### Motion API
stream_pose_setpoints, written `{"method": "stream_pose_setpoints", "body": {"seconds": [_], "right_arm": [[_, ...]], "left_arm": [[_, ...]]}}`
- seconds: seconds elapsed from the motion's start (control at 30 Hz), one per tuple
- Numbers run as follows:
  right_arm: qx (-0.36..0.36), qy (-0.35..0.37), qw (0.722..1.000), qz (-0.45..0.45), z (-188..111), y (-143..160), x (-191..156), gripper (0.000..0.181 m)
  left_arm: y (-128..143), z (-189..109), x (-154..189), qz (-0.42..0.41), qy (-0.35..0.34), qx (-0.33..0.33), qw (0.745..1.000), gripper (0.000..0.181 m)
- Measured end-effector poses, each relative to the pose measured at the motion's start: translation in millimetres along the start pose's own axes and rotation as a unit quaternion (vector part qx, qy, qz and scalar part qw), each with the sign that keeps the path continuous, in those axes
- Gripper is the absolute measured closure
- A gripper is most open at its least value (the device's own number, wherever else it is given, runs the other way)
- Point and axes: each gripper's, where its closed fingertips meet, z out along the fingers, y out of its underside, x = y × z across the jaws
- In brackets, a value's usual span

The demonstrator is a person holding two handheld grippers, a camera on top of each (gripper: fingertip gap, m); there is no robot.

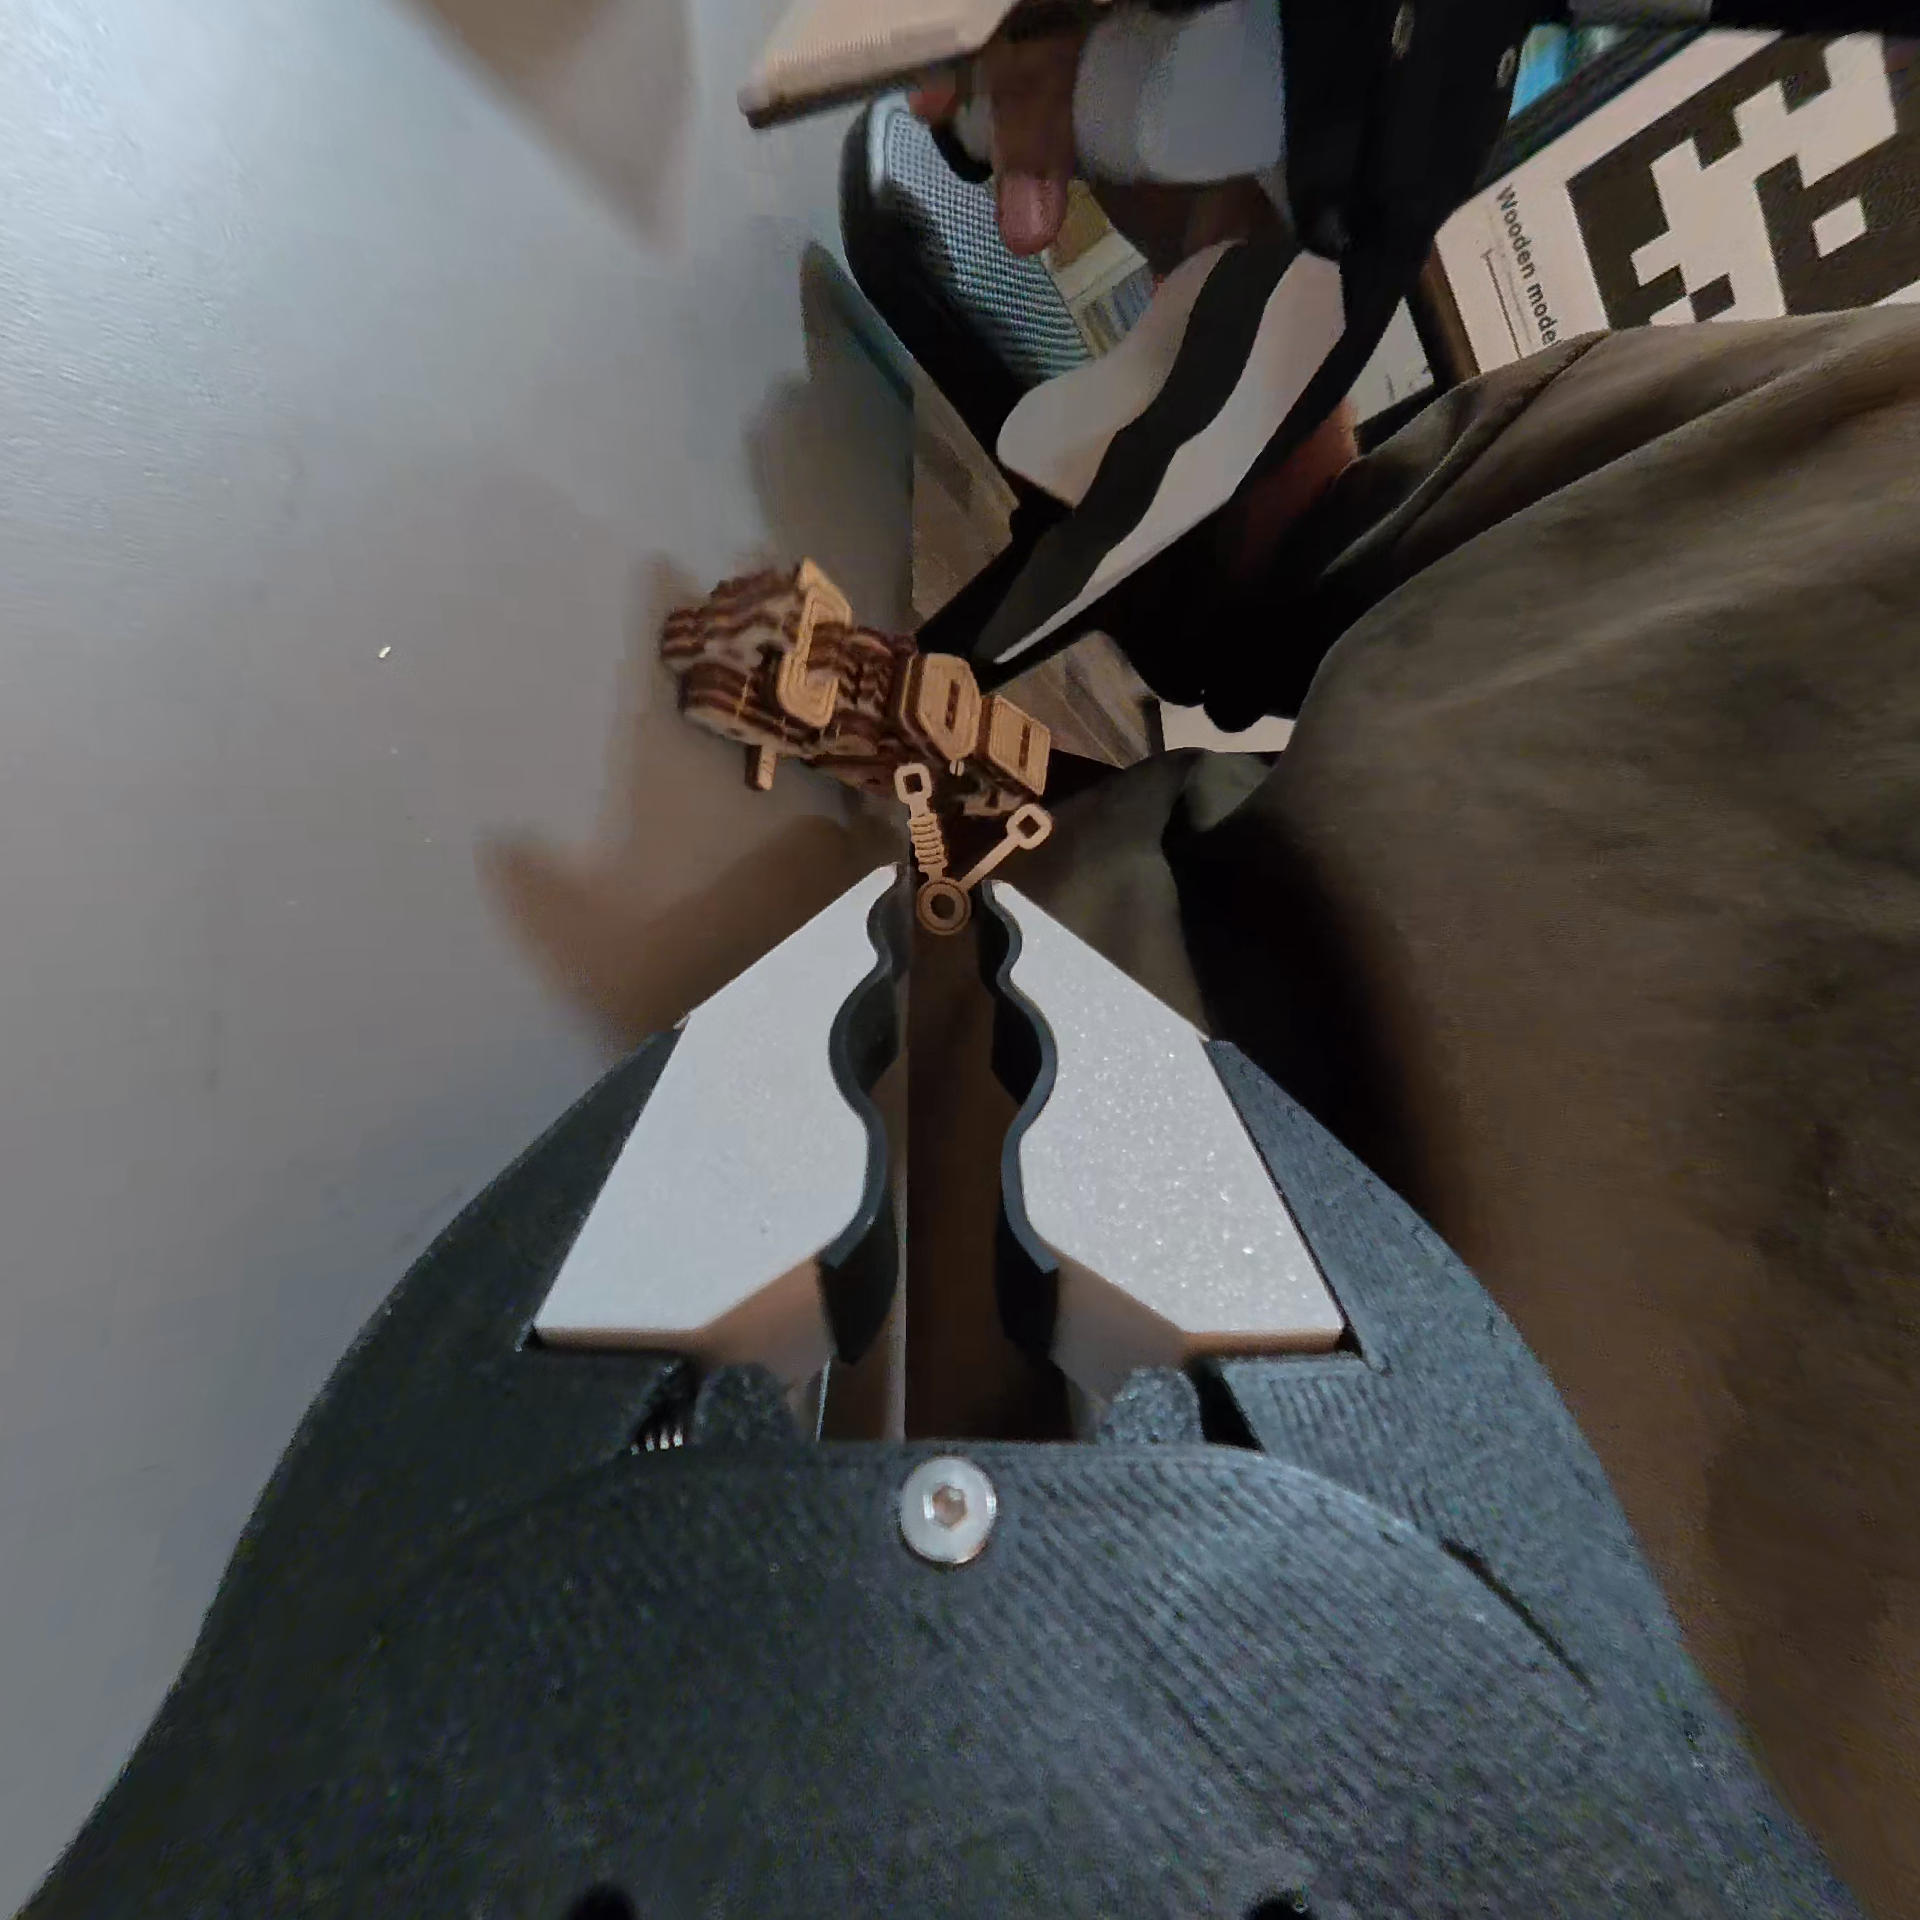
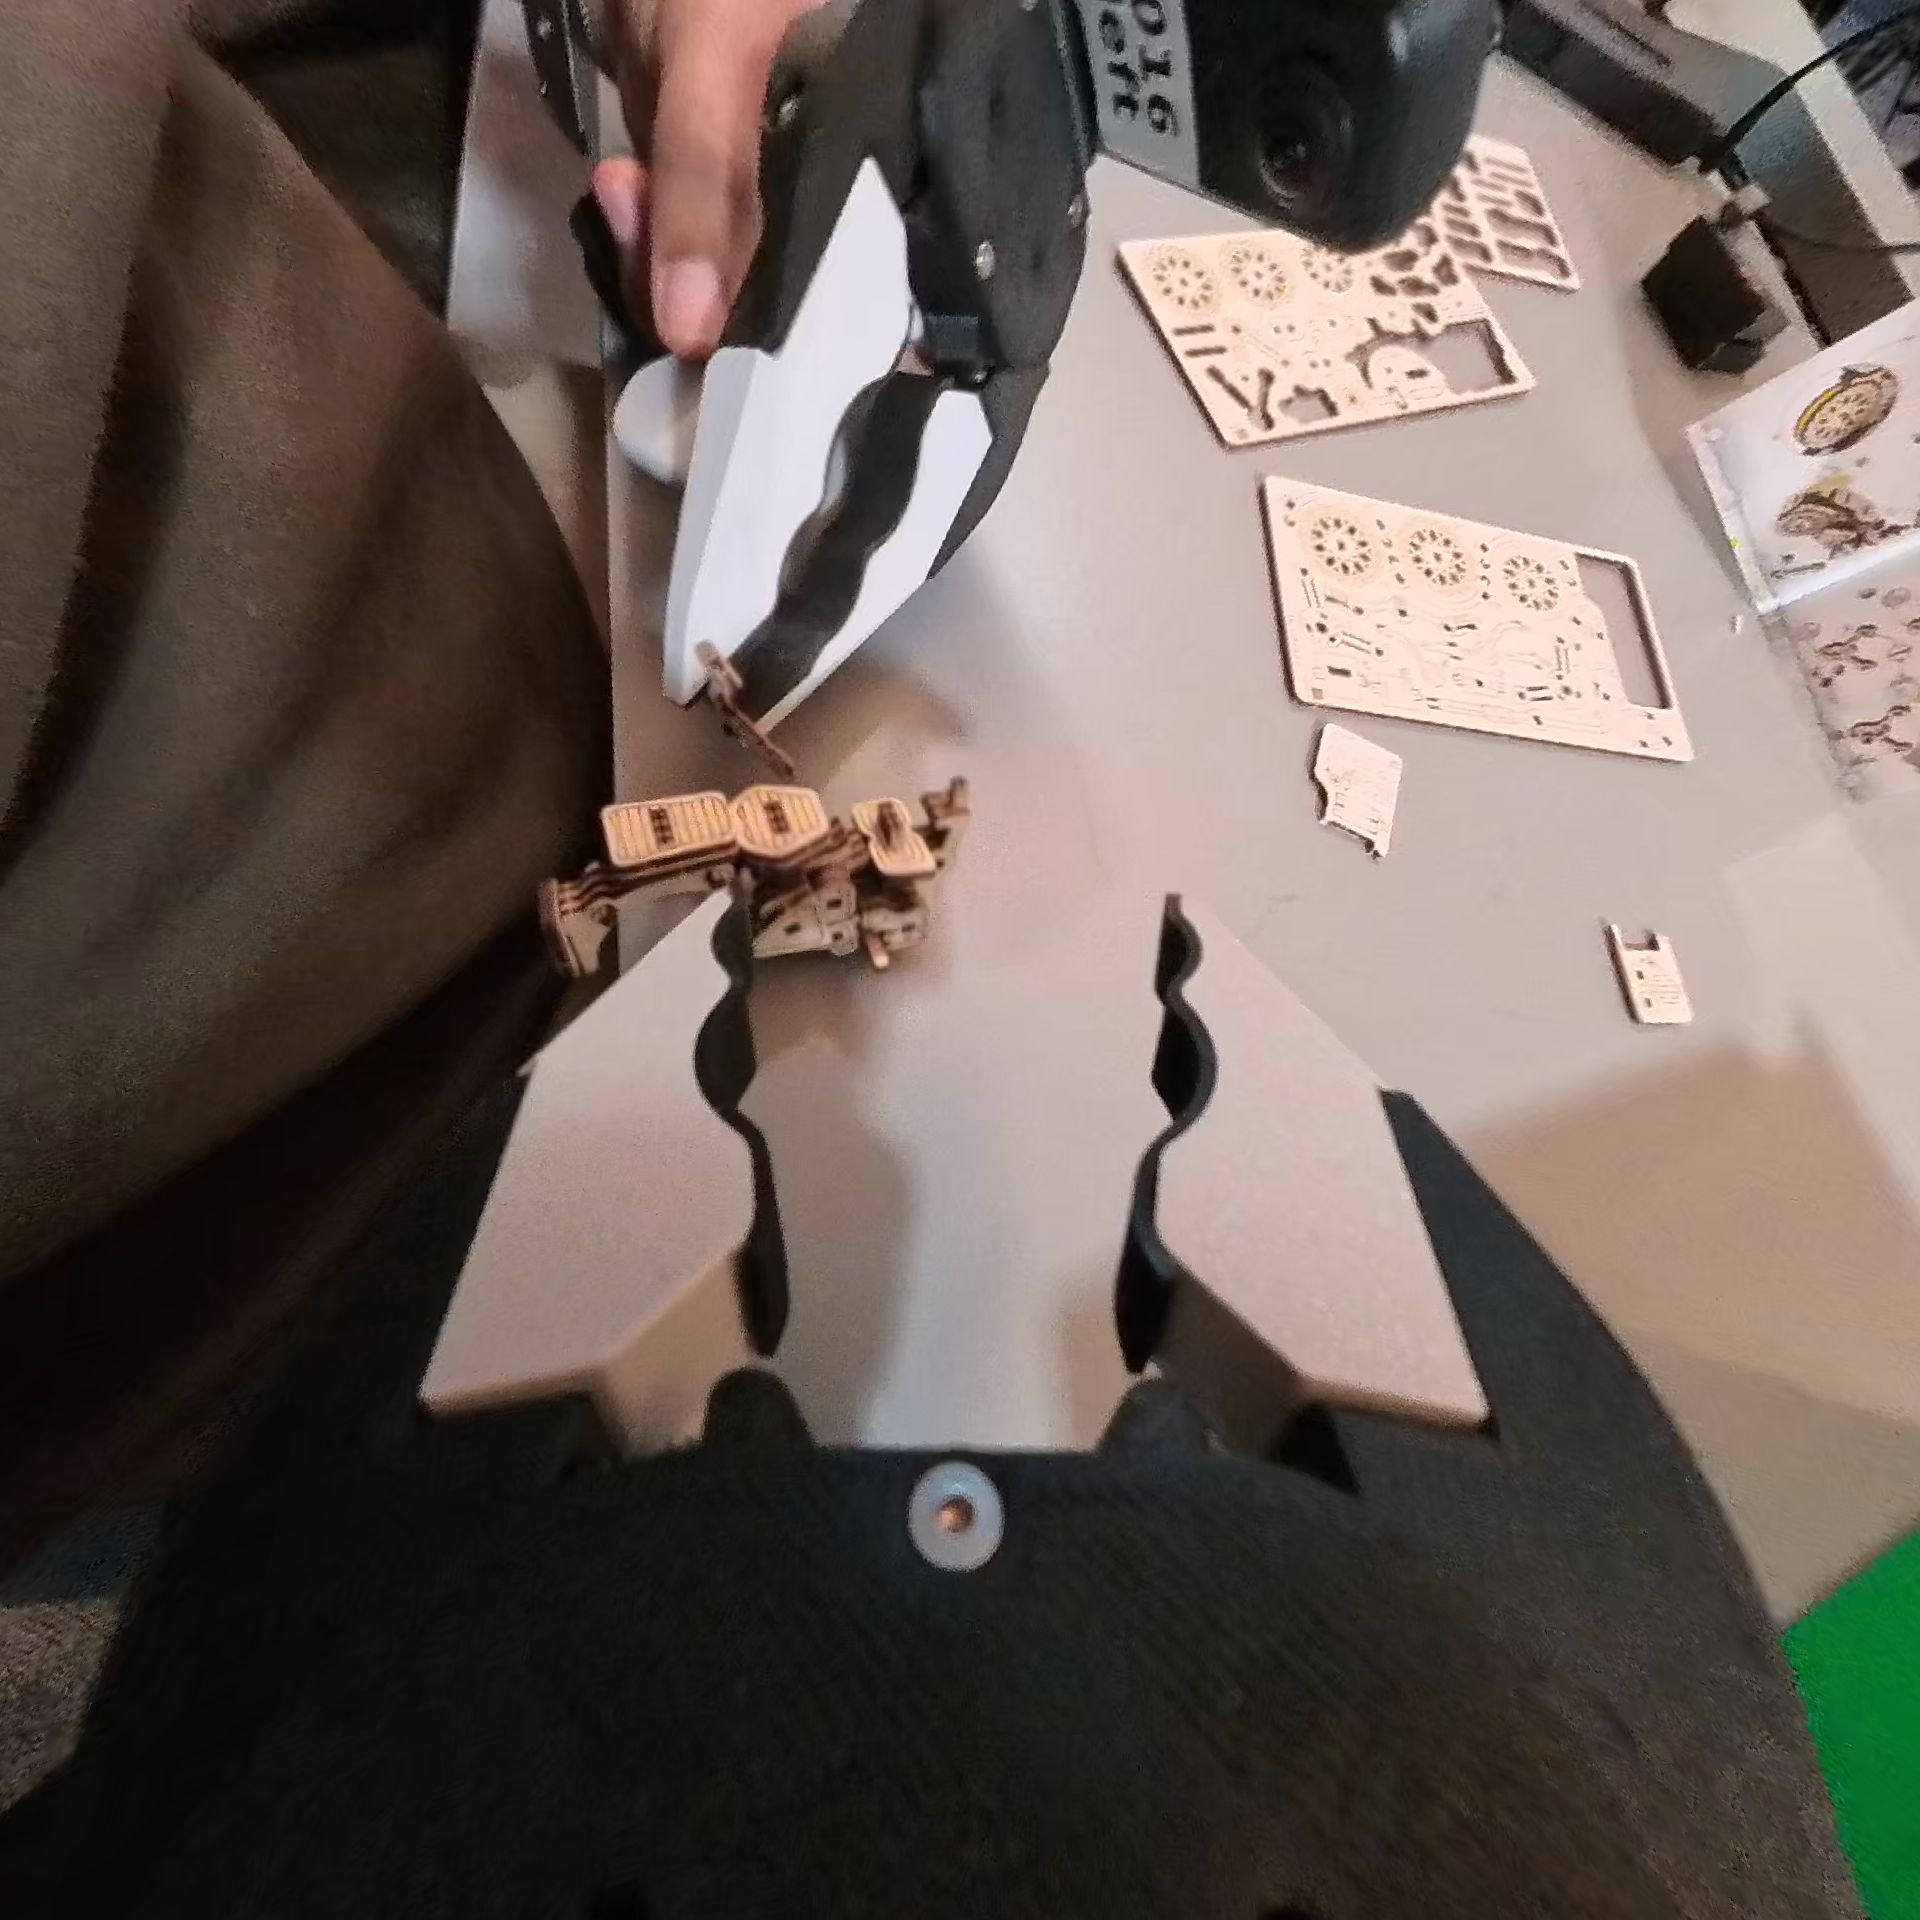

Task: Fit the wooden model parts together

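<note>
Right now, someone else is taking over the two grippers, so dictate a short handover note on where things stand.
Left gripper: shut on a small wooden linkage piece, held just short of the wooden model.
Right gripper: open, holding nothing, its left fingertip close beside the model.
The part-built wooden model lies at the near table edge.
Two punched part sheets and two small offcuts lie further right.
Done: main body assembled, linkage picked up.
Left: steady the model, probably with the right gripper, then press the linkage in. The exact slot is not clear.
</note>
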Motion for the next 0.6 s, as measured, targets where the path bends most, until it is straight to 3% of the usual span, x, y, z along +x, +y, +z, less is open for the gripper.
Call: {"method": "stream_pose_setpoints", "body": {"seconds": [0.17, 0.37, 0.47, 0.6], "right_arm": [[-0.036, 0.018, 0.999, -0.002, 2, 14, 5, 0.101], [-0.060, 0.006, 0.998, -0.026, -12, 12, -3, 0.119], [-0.072, -0.031, 0.995, -0.069, -18, 1, -6, 0.129], [-0.057, -0.138, 0.978, -0.146, -14, -26, -3, 0.148]], "left_arm": [[-1, 0, -2, 0.004, -0.010, 0.005, 1.000, 0.172], [-3, -1, -3, -0.002, -0.011, 0.011, 1.000, 0.172], [-4, -1, -3, -0.004, -0.010, 0.013, 1.000, 0.172], [-5, 1, -4, -0.003, -0.010, 0.010, 1.000, 0.172]]}}
